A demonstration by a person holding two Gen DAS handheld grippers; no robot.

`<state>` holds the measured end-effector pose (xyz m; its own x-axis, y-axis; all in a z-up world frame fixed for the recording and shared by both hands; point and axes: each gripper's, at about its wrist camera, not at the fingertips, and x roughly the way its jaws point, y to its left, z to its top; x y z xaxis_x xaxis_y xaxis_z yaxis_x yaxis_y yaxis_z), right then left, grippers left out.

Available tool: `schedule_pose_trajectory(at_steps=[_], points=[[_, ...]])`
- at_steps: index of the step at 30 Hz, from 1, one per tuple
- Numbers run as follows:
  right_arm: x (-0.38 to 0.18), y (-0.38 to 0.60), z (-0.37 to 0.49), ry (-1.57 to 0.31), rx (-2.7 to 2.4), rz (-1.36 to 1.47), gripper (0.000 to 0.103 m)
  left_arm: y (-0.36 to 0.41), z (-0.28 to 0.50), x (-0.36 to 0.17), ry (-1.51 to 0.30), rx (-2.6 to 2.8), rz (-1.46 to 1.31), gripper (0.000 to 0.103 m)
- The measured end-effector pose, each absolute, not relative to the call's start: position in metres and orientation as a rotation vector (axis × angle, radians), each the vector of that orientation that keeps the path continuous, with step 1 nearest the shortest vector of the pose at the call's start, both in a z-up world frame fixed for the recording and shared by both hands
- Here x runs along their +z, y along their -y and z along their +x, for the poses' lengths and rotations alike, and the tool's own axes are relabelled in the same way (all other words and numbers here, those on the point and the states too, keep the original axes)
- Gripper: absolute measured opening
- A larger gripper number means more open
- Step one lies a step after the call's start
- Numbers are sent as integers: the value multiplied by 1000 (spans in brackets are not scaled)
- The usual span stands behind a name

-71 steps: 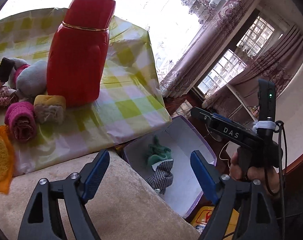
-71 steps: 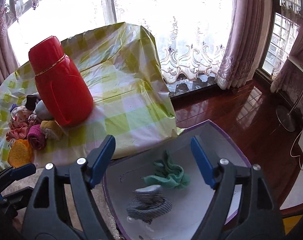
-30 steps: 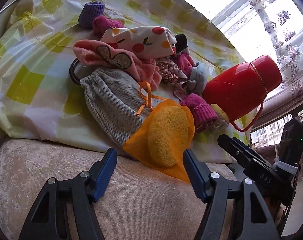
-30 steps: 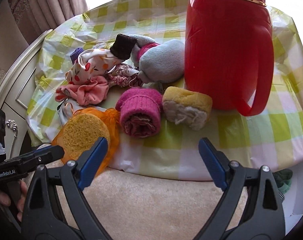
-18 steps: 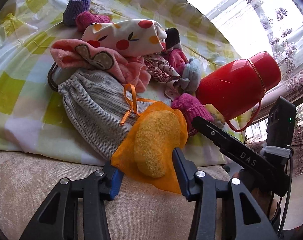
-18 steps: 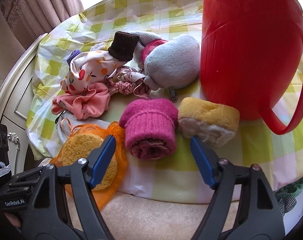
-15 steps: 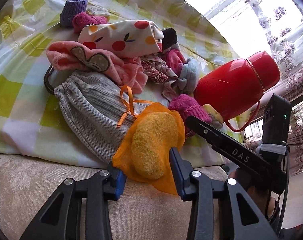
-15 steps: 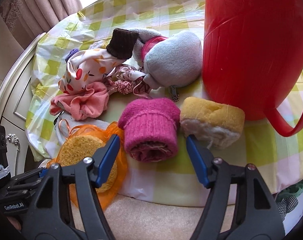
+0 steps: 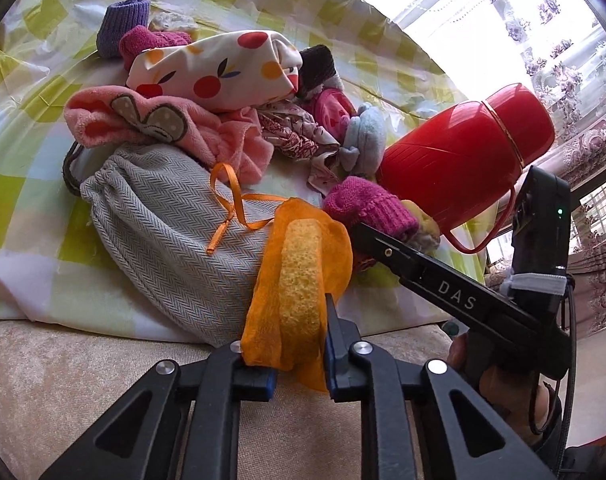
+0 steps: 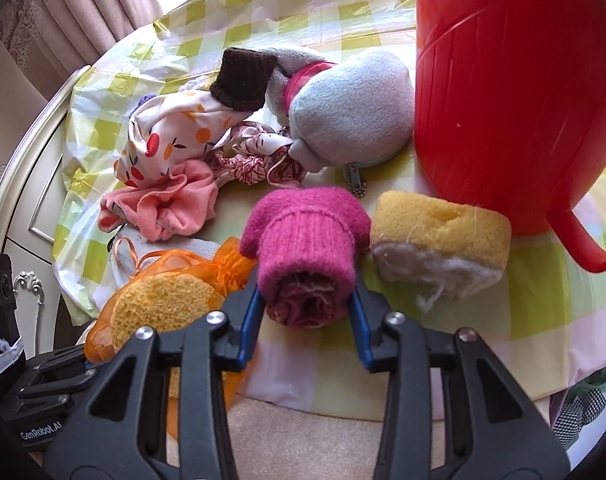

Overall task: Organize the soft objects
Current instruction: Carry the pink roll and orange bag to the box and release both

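My left gripper [image 9: 299, 344] is shut on the yellow sponge in its orange mesh bag [image 9: 299, 280], squeezing it upright at the table's near edge; the bag also shows in the right wrist view [image 10: 163, 304]. My right gripper [image 10: 307, 320] is shut on a rolled magenta knit sock [image 10: 307, 256], which lies on the checked tablecloth [image 10: 523, 312]. The sock also shows in the left wrist view [image 9: 371, 208], with the right gripper's finger [image 9: 423, 268] beside it.
A red thermos jug [image 10: 511, 92] stands right of the sock, a yellow sponge block [image 10: 439, 240] at its foot. A grey drawstring bag [image 9: 163, 232], pink towel [image 9: 163, 128], fruit-print cloth [image 9: 223, 68], grey zip pouch [image 10: 351, 112] and other socks are piled behind.
Both grippers moved in from the box to the table. The left closed on the orange-bagged sponge, squeezing it narrow. The right closed around the magenta sock.
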<state>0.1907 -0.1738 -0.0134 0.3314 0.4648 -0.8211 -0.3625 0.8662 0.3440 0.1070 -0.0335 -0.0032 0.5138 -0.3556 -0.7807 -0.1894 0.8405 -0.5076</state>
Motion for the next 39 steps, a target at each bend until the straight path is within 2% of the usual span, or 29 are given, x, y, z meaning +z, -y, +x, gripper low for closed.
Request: schedule_pose_trajectory(at_steps=[7,28,39], points=[[0,186,170,-1066,566,119,37,32,92,6,-997,-100,-608,17],[27,243,107,-1045,653,159,37,40,51,42,-864,-95,-636,17],[46,297,91,-994,550,159,37,73,47,68,-795,-205,-598,17]])
